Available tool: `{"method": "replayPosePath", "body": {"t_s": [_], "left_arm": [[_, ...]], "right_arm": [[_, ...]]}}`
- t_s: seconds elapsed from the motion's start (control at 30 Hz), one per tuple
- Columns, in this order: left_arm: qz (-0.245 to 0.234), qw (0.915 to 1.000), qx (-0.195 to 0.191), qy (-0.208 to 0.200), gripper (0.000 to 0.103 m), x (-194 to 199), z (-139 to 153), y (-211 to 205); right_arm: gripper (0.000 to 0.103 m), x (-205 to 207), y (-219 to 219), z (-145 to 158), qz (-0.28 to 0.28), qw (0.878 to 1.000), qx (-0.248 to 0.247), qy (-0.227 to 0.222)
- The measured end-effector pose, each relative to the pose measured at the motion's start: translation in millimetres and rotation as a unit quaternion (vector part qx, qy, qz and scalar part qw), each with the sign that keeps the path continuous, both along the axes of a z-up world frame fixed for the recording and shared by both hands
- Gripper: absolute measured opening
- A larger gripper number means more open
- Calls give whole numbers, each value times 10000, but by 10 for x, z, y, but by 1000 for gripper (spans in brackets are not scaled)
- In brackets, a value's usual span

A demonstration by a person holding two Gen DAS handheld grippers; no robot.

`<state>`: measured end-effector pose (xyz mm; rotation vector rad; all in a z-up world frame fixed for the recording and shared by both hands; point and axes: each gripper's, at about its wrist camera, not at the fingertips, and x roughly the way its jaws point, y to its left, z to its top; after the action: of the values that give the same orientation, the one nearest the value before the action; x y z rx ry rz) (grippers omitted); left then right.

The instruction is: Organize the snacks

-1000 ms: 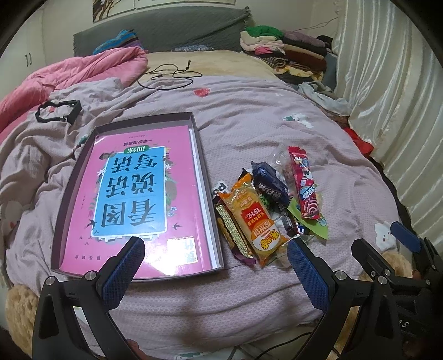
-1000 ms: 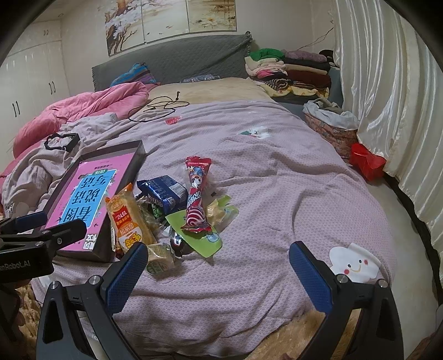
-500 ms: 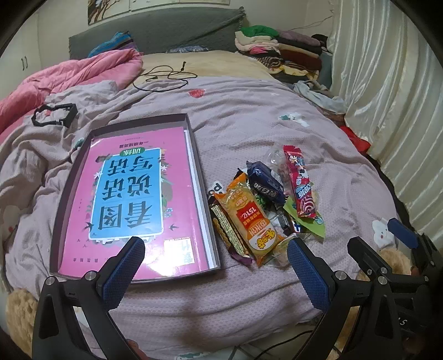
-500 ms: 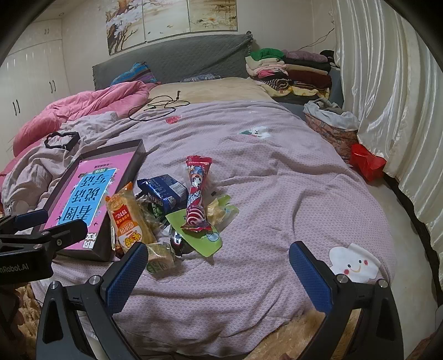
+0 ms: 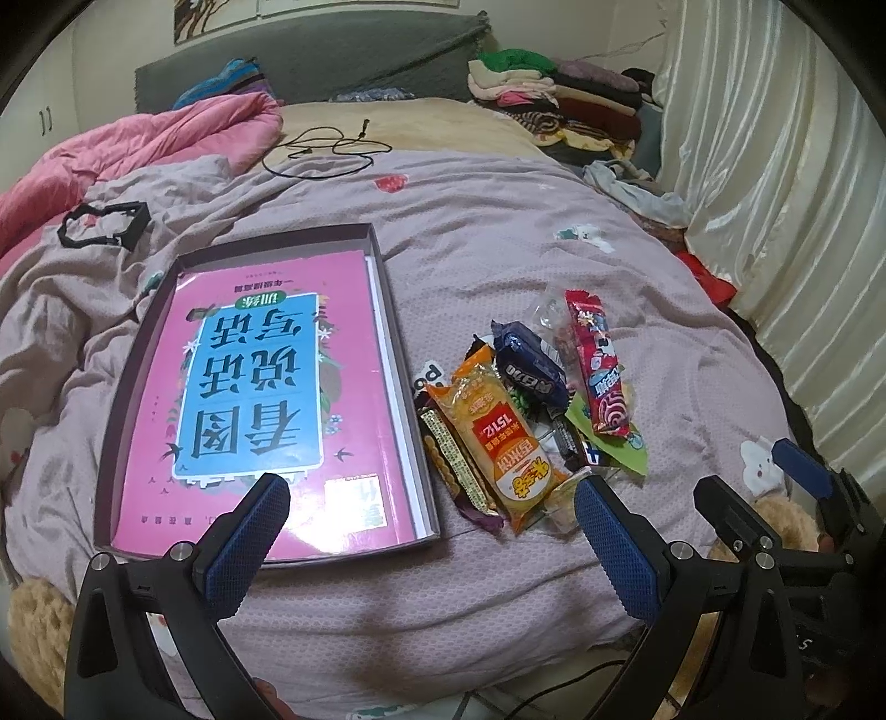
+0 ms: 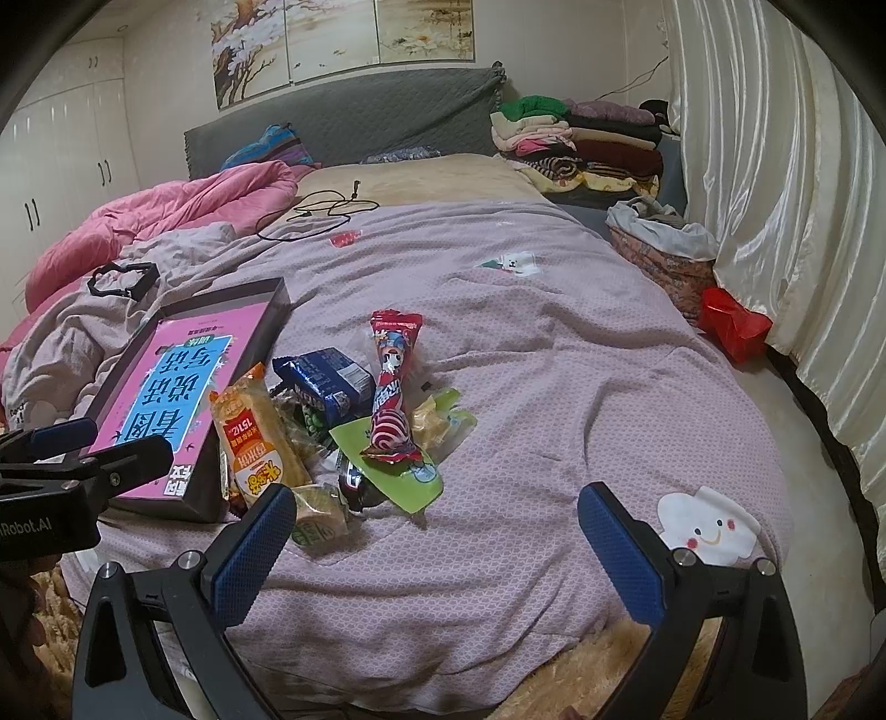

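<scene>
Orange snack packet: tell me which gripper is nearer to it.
Left. The left gripper hovers just short of the orange snack packet; the right gripper sits off to its right.

Bed [image 5: 498, 232] under a mauve cover, filling most of the frame. Lying on it: dark shallow box [image 5: 382, 266] at centre left, snack pile [image 5: 526, 410] just right of it, black cable [image 5: 326, 152] near the top, pink quilt [image 5: 166, 138] bunching at upper left.

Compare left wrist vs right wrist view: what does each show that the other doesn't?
Left wrist only: the whole pink book in its tray, and the open right gripper.
Right wrist only: wall paintings, wardrobe doors, cloud print, the left gripper.
Both: snack pile with orange packet, red lollipop packet, blue packet, black cable.
</scene>
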<state>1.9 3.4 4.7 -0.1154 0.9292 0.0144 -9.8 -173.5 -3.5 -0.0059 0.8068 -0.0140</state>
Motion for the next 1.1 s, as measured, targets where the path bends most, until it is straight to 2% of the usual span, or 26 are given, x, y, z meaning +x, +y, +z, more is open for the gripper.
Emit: {"method": "replayPosePath", "body": {"t_s": [0.53, 0.63, 0.73, 0.83, 0.87, 1.1], "left_arm": [[-300, 9982, -506, 144, 102, 198, 48, -28], [-341, 9977, -572, 153, 96, 317, 37, -9], [-361, 9967, -642, 348, 90, 463, -39, 5], [-396, 9946, -800, 522, 72, 562, -127, 0], [-418, 9941, -816, 576, 69, 586, -156, -13], [-504, 9931, -791, 709, 69, 682, -252, -126]], "right_arm": [[103, 73, -34, -70, -19, 9999, 71, 101], [103, 104, -52, -86, -40, 9999, 100, 109], [103, 145, -62, -101, -45, 9999, 105, 106], [103, 195, -69, -121, -43, 9999, 92, 97], [103, 209, -70, -127, -37, 9999, 94, 102], [103, 324, -56, -196, 35, 9998, 101, 144]]}}
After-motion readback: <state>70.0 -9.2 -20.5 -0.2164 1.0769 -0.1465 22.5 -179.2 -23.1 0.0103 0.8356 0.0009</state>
